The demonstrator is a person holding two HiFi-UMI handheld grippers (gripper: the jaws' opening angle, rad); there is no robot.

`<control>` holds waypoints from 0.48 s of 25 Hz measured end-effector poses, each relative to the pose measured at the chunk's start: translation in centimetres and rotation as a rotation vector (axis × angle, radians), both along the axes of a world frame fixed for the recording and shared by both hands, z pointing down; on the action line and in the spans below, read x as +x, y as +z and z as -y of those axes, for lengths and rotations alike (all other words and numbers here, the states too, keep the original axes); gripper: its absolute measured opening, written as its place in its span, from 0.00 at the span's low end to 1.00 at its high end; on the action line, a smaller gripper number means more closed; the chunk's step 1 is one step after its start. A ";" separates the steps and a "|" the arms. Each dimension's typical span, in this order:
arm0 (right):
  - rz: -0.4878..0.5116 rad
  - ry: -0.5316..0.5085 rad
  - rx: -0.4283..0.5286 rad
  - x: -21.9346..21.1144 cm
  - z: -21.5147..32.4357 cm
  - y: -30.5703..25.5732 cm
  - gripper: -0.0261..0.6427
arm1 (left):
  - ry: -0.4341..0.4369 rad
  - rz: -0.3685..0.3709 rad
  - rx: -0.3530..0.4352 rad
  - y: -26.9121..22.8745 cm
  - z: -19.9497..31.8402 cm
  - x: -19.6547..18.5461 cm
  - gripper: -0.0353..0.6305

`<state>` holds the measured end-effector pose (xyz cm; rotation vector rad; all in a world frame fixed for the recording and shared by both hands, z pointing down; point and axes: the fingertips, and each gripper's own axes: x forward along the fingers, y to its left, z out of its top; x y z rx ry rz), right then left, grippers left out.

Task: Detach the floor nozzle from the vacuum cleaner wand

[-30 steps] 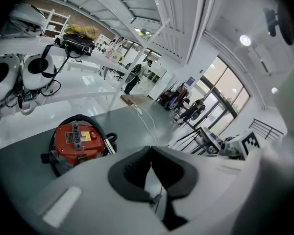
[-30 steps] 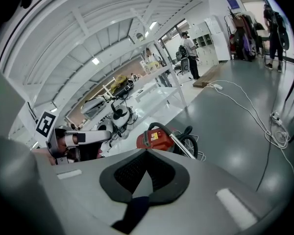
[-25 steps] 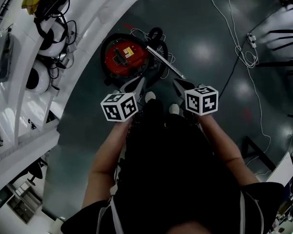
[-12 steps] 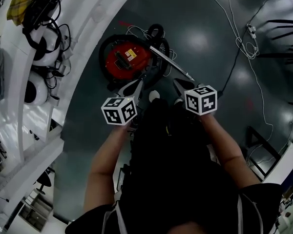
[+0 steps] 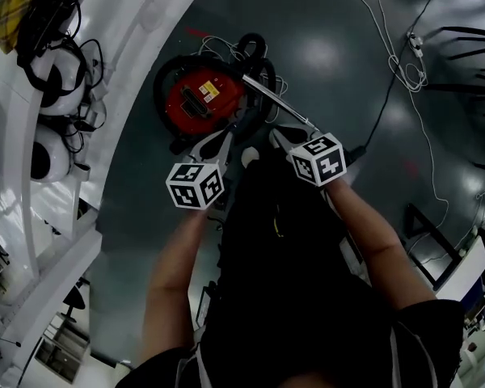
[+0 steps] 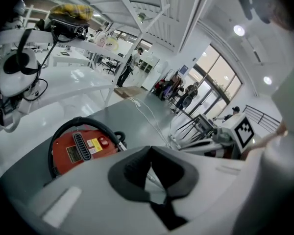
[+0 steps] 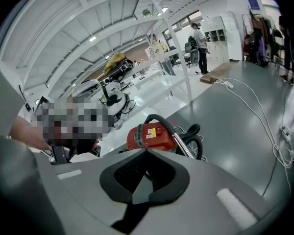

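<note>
Here the left gripper [image 6: 149,149] and the right gripper [image 7: 146,152] are both closed on nothing, side by side above the dark floor [image 5: 339,103]. Just beyond them lies the red vacuum cleaner [image 5: 198,95]; its metal wand [image 5: 276,103] runs toward the right gripper, which hides its end. The floor nozzle I cannot make out.

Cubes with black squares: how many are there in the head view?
2. One cube sits on the left gripper, the other on the right gripper, side by side. None look hidden.
</note>
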<state>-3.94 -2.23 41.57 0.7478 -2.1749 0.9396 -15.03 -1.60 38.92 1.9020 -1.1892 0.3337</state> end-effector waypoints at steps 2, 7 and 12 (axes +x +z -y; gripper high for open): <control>-0.007 -0.040 0.007 -0.2 0.7 1.5 0.04 | 0.004 0.017 0.004 0.7 0.3 0.3 0.07; -0.026 -0.080 0.016 -0.2 3.1 5.5 0.04 | -0.022 0.097 -0.032 3.9 1.6 0.4 0.07; -0.030 -0.077 -0.009 -0.5 5.3 9.8 0.04 | -0.060 0.119 -0.033 7.2 4.3 0.8 0.07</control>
